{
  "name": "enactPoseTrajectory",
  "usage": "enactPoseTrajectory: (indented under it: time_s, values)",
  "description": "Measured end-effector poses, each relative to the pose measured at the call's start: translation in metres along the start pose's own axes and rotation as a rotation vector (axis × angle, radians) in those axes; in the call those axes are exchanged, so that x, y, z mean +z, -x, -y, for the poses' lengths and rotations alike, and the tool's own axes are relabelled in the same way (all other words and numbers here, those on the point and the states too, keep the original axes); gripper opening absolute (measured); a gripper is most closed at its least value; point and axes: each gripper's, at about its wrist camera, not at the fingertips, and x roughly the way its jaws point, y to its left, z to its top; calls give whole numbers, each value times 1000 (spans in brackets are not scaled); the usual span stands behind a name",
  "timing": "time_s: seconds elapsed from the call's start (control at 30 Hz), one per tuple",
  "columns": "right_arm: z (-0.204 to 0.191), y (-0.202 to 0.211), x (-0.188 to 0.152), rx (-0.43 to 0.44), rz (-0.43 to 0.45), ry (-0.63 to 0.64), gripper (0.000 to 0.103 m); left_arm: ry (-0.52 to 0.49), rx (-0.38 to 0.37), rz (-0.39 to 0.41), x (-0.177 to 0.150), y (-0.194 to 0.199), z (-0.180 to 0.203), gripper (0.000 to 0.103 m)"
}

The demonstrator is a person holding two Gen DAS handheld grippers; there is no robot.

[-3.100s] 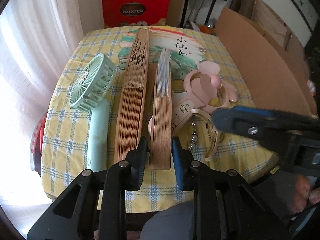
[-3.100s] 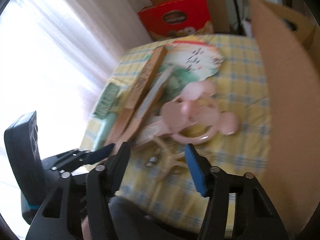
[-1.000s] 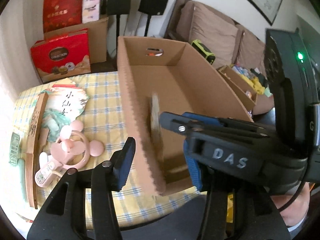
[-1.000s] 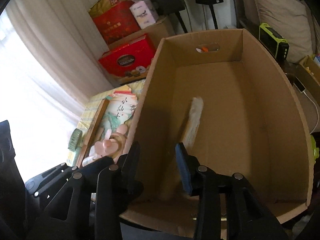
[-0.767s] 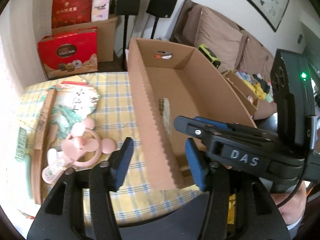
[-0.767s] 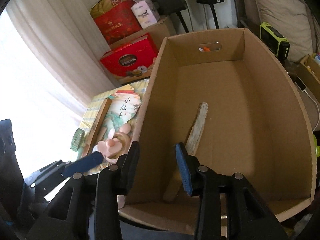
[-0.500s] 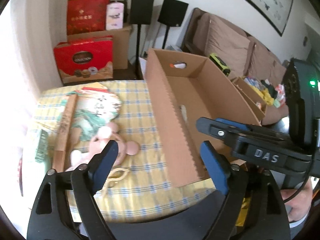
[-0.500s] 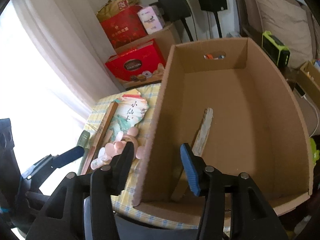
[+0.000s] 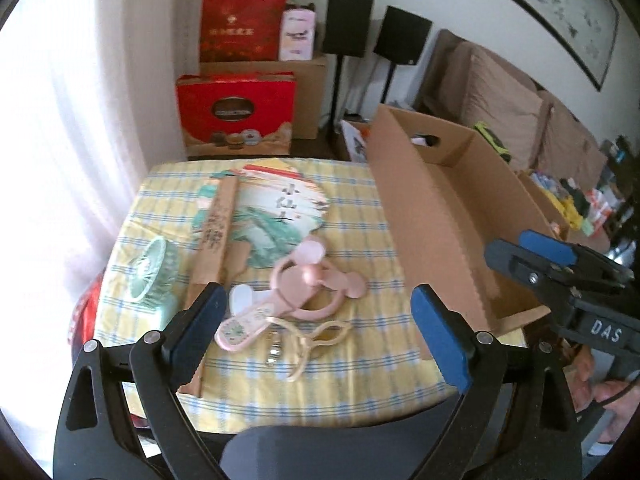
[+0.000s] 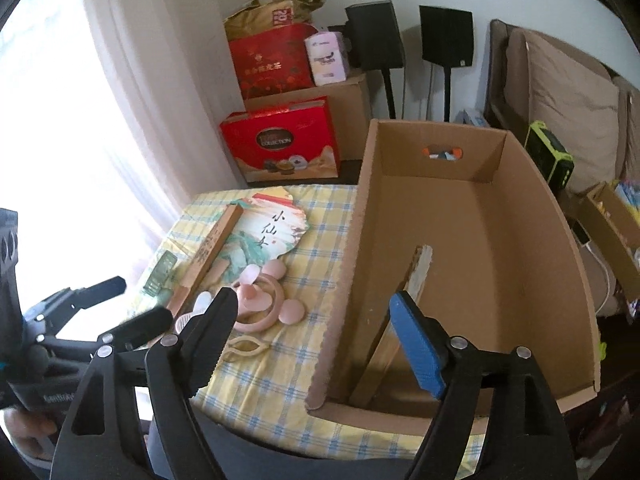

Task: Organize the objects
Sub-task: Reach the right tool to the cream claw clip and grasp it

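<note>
Both claws, left claw [image 9: 316, 320] and right claw [image 10: 316, 330], have just been opening and are seen released and empty, one folded fan [image 10: 394, 328] is already in the cardboard box [image 10: 568, 248], and the pink handheld fan [image 9: 296, 292] on the surface [image 9: 360, 360], judged light, rigid, slightly slick plastic, is best taken by its handle.

A red gift box [image 9: 237, 115] stands on the floor behind the table, against a brown carton [image 10: 320, 96]. On that carton: a second red box [image 10: 272, 62] and a small pink package [image 10: 327, 59], possibly tissues. Two black speakers on stands [image 10: 446, 36] flank the wall. A sofa with beige cushions [image 10: 568, 96] sits right. White curtain [image 9: 60, 120] at left.
</note>
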Motion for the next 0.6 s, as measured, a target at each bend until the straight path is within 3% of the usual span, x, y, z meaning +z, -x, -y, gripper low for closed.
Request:
enactPoseTrajectory:
  time_s: [0.1,0.23,0.43,0.6]
  values:
    - [-8,-2,-1,-16,-1,24,84,17,16,20,0,5,-9,103]
    - [-20,-4,-3,-22,3,42,87,32,32,65,0,18,-21,103]
    - [-40,-8,-5,-16,1,78,103,47,66,84,0,29,-40,103]
    - [-61,-14,-10,-17,-6,129,103,59,86,70,-5,29,-58,103]
